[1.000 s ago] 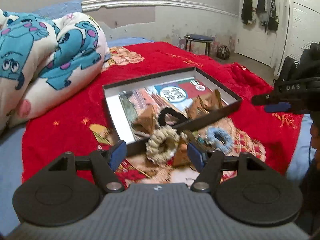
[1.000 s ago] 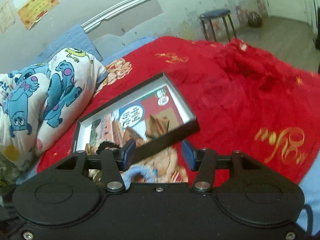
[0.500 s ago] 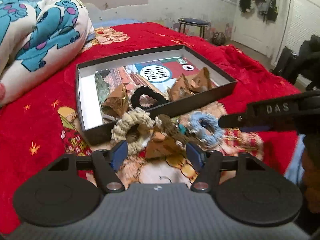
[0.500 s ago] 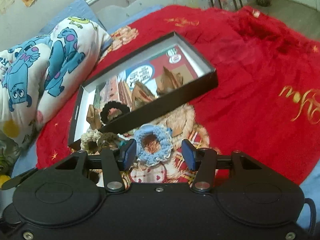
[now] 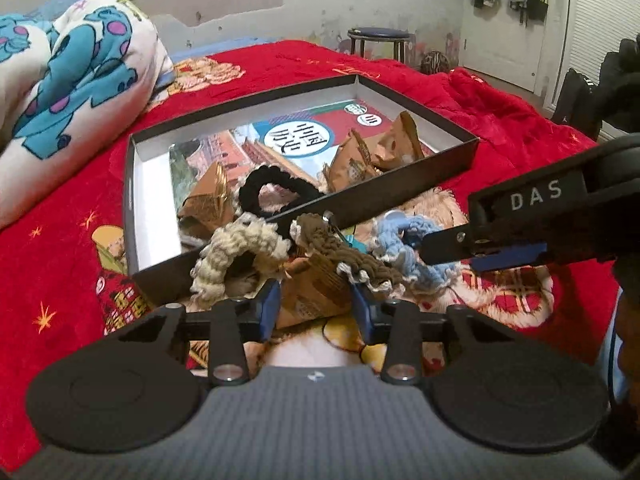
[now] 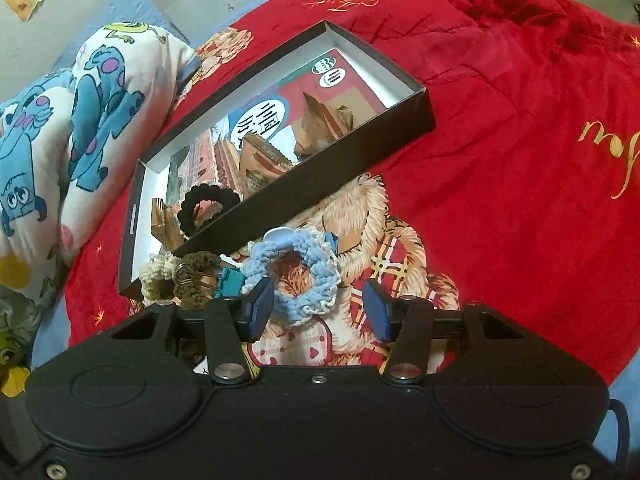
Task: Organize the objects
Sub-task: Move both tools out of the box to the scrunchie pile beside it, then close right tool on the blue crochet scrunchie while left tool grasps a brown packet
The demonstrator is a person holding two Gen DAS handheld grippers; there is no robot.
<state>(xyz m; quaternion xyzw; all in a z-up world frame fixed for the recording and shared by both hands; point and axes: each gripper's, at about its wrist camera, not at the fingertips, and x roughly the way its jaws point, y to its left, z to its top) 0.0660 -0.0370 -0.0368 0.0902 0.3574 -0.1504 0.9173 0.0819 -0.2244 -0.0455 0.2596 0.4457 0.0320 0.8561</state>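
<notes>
Red blanket (image 6: pixel 500 128) over a bed, shallow black box (image 5: pixel 400 196) lying open on it with a printed card, a black scrunchie (image 5: pixel 276 190) and brown packets (image 5: pixel 372 152) inside. Just in front of the box's near wall, a heap on the blanket: cream scrunchie (image 5: pixel 228 256), brown scrunchie (image 5: pixel 340 248), blue scrunchie (image 6: pixel 296 272), a teal binder clip (image 6: pixel 228 282). Left gripper (image 5: pixel 316 310) low over the heap — jaws have just been closing, now partway in, with a brown paper packet (image 5: pixel 316 292) between them; pads close beside it, contact not clear. Right gripper (image 6: pixel 316 312) half spread around the near edge of the blue scrunchie — left pad at its rim, right pad apart from it, so no pinch. Cartoon-print duvet (image 5: pixel 72 72) bunched at the left of the bed.
</notes>
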